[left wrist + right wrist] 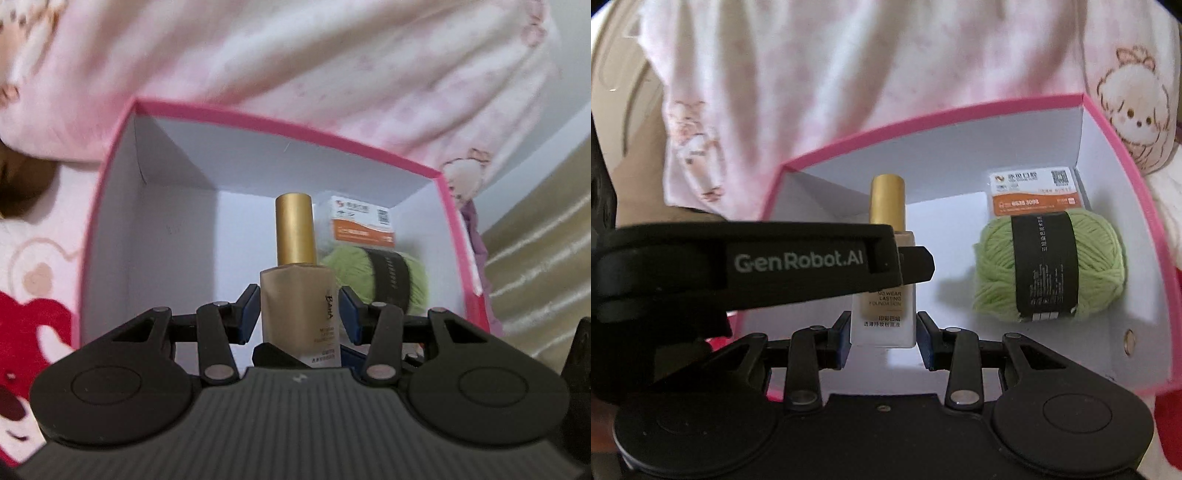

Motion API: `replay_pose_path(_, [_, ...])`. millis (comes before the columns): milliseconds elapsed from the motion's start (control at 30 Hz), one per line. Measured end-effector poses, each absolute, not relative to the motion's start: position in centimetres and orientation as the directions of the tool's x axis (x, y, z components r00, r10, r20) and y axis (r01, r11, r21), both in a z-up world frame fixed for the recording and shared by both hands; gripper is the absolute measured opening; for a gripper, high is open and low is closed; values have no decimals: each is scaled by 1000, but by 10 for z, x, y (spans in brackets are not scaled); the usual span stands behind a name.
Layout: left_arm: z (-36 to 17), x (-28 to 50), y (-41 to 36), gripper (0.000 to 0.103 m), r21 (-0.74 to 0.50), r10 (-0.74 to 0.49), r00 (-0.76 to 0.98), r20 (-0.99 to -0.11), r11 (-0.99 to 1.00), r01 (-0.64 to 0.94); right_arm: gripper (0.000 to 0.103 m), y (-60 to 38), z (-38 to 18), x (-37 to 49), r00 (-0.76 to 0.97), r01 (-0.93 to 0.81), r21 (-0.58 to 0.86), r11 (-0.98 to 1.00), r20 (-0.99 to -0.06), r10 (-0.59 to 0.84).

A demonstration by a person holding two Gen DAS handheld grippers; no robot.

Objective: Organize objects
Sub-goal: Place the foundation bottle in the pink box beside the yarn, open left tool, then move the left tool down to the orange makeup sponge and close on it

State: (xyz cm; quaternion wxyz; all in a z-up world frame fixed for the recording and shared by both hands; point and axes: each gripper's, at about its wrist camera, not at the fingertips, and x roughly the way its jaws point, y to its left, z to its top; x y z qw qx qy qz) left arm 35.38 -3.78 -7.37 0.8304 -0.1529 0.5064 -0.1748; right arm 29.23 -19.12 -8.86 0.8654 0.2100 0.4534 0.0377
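1. A frosted beige glass foundation bottle with a matte gold cylindrical cap (297, 280) stands upright between the blue-padded jaws of the left gripper (300, 314); both pads sit against its flat sides, so the jaws pinch the bottle.
2. Seen from the right wrist, the same bottle (882, 317) also stands between the blue pads of the right gripper (882, 334). The left pad looks to touch its white lower part, but a thin gap may remain at the right pad, so I cannot tell whether these jaws press on it.
3. The black arm of the left gripper, printed "GenRobot.AI" (798, 262), crosses in front of the bottle's middle in the right wrist view.
4. The bottle is over the open pink-rimmed cardboard box with white inner walls (236, 114), near its left half; whether it rests on the floor of the box cannot be told.
5. Inside the box, to the right, lies a light green ball of yarn with a black paper band (1049, 266).
6. Behind the yarn and touching it lies a clear plastic pack with an orange and white printed card (1032, 195).
7. The box sits on pink fabric printed with cartoon animals (849, 66).
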Motion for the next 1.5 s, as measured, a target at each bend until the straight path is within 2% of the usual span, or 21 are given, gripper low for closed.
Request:
replay_pose_path(167, [-101, 370, -38, 43, -517, -522, 374, -767, 847, 121, 41, -200, -109, 305, 564, 167, 363, 917, -798, 214])
replay_pose_path(333, [-116, 372, -43, 44, -510, -516, 348, -783, 852, 115, 41, -205, -120, 309, 542, 181, 363, 914, -812, 216])
replay_pose_path(500, [-126, 374, -42, 41, -528, -517, 322, -793, 847, 61, 41, -193, -130, 312, 520, 194, 281, 940, -842, 145])
replay_pose_path(567, [-117, 371, -44, 41, -522, -515, 331, -790, 850, 76, 40, -189, -130, 310, 527, 189, 235, 954, -844, 103])
replay_pose_path(700, [-93, 359, -44, 44, -419, -427, 390, -816, 901, 111, 41, -182, -120, 297, 528, 136, 200, 970, -844, 100])
replay_pose_path(1133, [4, 273, -22, 58, -337, -413, 418, -809, 909, 246, 43, -197, -24, 208, 589, -2, 254, 967, -781, 207])
replay_pose_path(1233, [20, 254, -21, 58, -315, -401, 403, -822, 911, 265, 45, -195, 0, 185, 599, -33, 238, 971, -773, 210])
replay_pose_path(1433, [51, 204, -10, 68, -287, -402, 401, -823, 904, 316, 48, -184, 33, 144, 582, -153, 200, 968, -773, 252])
replay_pose_path(1500, [52, 186, -8, 69, -274, -396, 393, -830, 903, 332, 51, -181, 44, 123, 580, -198, 196, 960, -766, 277])
